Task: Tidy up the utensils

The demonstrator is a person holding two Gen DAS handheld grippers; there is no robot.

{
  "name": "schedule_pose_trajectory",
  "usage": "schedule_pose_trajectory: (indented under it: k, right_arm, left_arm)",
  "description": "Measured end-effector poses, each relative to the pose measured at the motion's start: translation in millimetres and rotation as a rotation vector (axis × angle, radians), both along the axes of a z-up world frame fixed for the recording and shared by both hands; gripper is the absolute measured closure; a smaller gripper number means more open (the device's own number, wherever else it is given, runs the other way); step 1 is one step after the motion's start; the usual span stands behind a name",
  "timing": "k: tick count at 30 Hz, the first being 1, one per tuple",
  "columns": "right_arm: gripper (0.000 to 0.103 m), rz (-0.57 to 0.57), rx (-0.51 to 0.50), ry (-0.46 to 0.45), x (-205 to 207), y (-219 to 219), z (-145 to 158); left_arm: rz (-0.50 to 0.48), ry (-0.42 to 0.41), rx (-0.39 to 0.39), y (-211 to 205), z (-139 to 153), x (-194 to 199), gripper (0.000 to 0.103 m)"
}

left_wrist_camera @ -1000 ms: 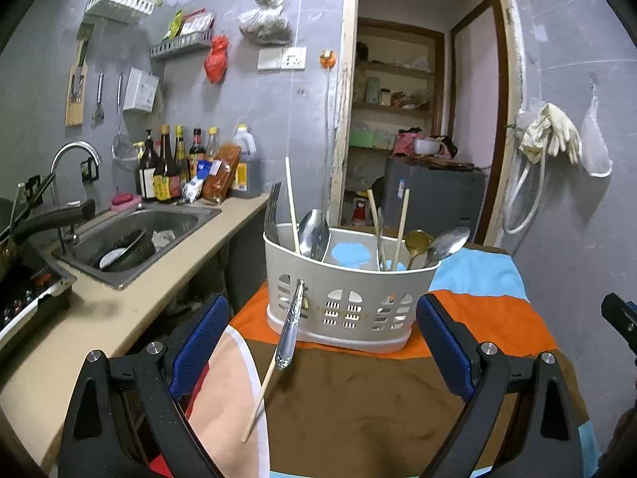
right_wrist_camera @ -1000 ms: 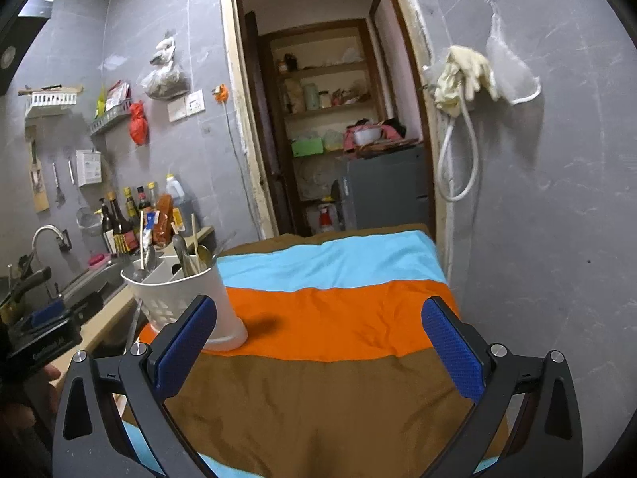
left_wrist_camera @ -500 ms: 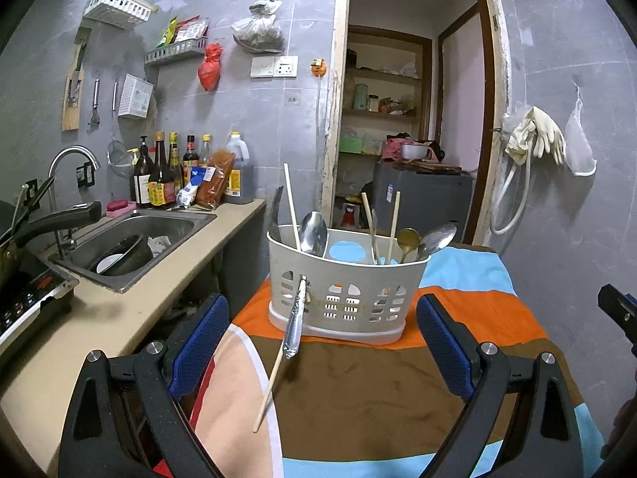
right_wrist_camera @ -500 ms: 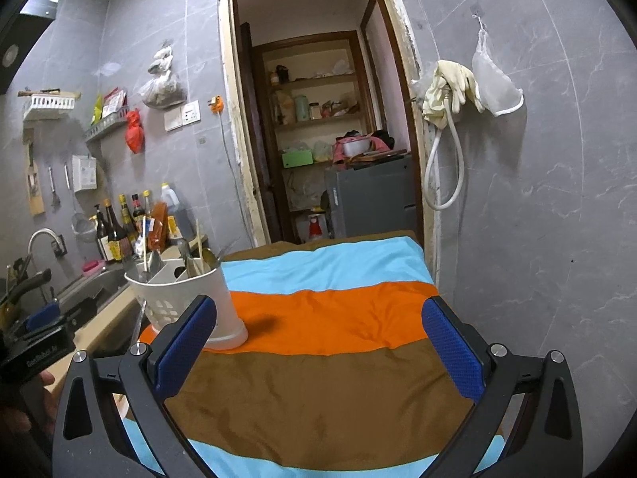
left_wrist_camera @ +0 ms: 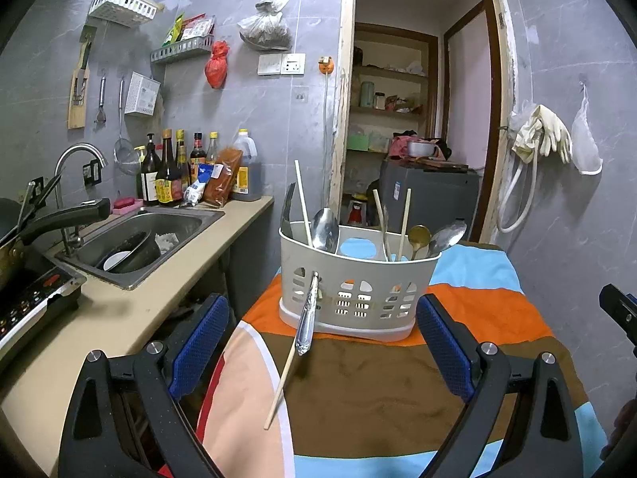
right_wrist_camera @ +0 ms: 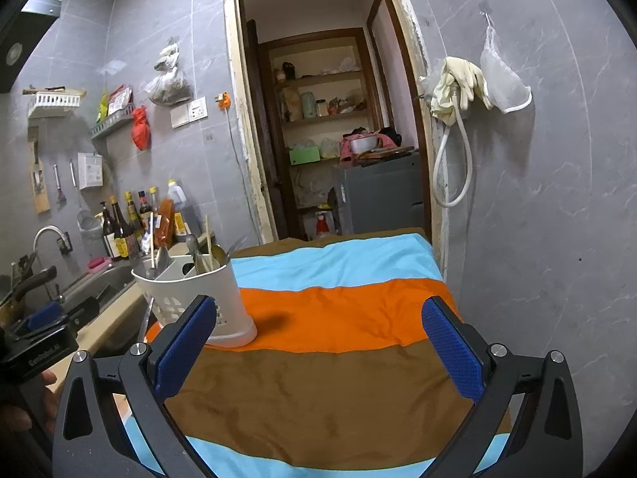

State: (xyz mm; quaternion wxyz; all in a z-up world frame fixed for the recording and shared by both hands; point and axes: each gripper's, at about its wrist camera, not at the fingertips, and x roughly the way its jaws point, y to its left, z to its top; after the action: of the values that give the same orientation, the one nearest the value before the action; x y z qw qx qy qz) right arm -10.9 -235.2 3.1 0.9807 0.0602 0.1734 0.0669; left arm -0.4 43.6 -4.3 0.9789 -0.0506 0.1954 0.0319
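A: Where did we find the utensils?

B: Most stood in the pale perforated plastic caddy [left_wrist_camera: 358, 279] at centre frame on the striped cloth-covered desk [left_wrist_camera: 477, 310]. A steel utensil handle [left_wrist_camera: 308, 314] and a pale wooden chopstick [left_wrist_camera: 280, 386] poked out through its front wall, lower centre.

A: And our tools?

B: The left tool [left_wrist_camera: 320, 354] was spread wide and empty, the handle between its fingers but untouched. The right tool [right_wrist_camera: 318, 354] was spread too, the caddy just beyond its left finger.

A: How would they handle?

B: We judged the steel stiff and slippery, the chopstick light; we would pinch each mid-shaft.
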Motion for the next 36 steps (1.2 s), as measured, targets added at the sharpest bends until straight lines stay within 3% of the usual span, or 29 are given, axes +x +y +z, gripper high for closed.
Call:
schedule_pose_trajectory:
  k: [36]
  right_arm:
    - [0.000,0.006,0.001,0.013,-1.1,9.8,-7.3]
  left_arm:
    - [-0.006,0.015,0.004,-0.2,-4.8,2.3,0.011]
